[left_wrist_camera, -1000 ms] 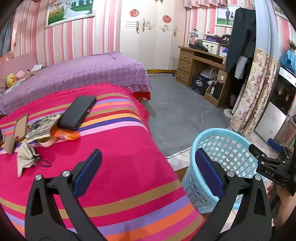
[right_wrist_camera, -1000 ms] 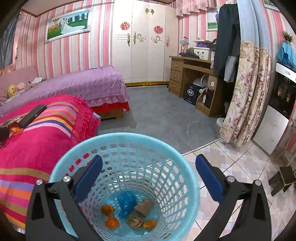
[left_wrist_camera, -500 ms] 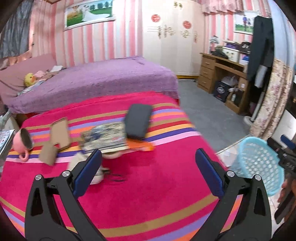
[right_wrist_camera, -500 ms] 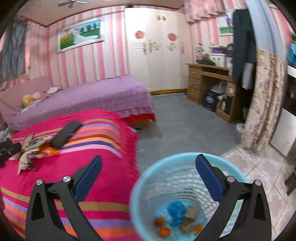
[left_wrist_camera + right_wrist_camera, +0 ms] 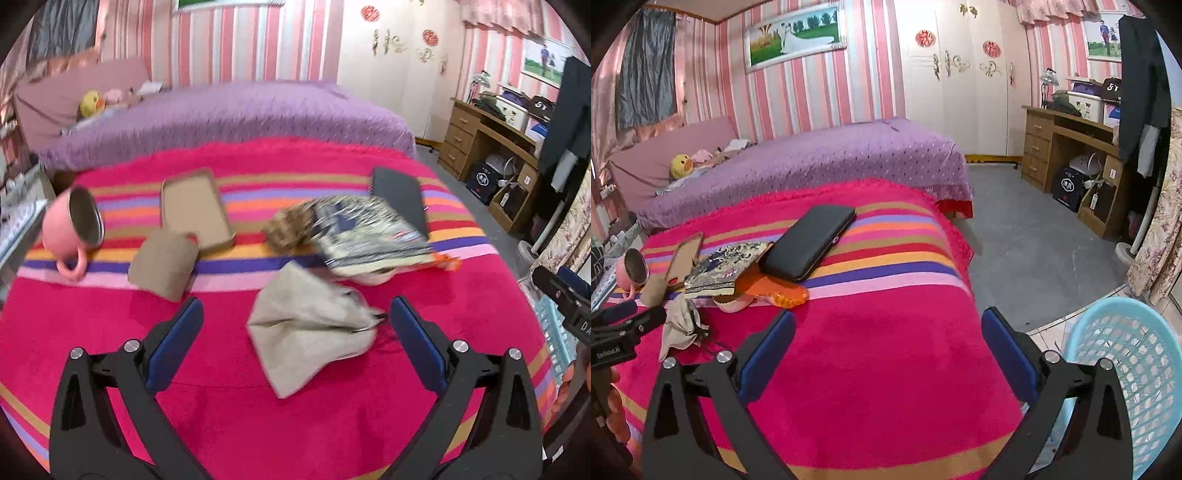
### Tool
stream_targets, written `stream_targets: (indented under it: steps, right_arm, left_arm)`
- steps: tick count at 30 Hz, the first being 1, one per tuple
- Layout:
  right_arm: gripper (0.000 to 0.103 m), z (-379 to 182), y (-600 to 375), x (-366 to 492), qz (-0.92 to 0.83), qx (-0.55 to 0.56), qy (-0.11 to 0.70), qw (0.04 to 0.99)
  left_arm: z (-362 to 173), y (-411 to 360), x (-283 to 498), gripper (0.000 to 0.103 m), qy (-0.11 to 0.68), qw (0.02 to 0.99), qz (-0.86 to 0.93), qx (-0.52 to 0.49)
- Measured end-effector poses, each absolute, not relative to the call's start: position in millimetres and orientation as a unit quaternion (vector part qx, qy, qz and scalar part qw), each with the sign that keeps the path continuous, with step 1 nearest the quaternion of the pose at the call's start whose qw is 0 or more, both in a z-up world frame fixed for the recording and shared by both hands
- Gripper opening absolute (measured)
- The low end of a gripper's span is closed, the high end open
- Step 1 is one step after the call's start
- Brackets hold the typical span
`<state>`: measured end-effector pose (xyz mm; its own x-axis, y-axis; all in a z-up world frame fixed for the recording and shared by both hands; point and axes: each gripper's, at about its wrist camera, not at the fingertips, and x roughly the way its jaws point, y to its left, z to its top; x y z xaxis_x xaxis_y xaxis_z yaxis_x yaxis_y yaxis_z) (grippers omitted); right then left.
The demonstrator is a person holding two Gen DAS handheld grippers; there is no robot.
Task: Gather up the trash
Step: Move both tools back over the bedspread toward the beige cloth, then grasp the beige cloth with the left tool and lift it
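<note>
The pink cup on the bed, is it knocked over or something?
Yes. The pink cup lies tipped on its side near the stripy blanket's left edge, its open mouth facing sideways and its handle pointing down. Nothing seems to have spilled out of it.

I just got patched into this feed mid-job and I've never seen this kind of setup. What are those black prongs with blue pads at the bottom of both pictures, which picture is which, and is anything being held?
There is no robot: a person holds a two-finger gripper in each hand, with a fisheye camera on each looking along its fingers. The prongs are those fingers. One picture is from the left gripper, the other from the right gripper. Both are open and hold nothing.

On the striped blanket lie a crumpled beige mask, directly between the left fingers, a pink mug on its side, a cardboard tube, a cardboard tray, a magazine, an orange wrapper and a black case. The blue basket stands on the floor beside the bed.
</note>
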<state>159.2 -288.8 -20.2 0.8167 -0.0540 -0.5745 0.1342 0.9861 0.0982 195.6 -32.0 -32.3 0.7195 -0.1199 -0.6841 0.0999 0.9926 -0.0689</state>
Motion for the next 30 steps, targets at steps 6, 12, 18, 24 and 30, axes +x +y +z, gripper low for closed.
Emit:
stream_targets:
  steps: [6,12,18,24,30]
  right_arm:
    - [0.098,-36,-278,170,-0.058,0.046,0.321,0.944]
    - [0.098,-37,-272,173,-0.046,0.04,0.328,0.943]
    - [0.098,-36,-269,169,-0.042,0.022,0.324,0.945]
    - [0.098,-31,-261,164,-0.037,0.011,0.312,0.949]
    - [0.098,-21,-222,166,-0.003,-0.013,0.296,0.955]
  left_arm:
    - [-64,-24,215,0.097,0.415,0.908,-0.059,-0.016]
    - [-65,-42,218,0.081,0.412,0.907,-0.082,0.018]
    - [-60,-44,217,0.036,0.413,0.903,-0.119,-0.008]
    - [-42,-21,202,0.016,0.402,0.907,-0.123,-0.019]
    - [-25,16,194,0.013,0.382,0.92,-0.089,-0.013]
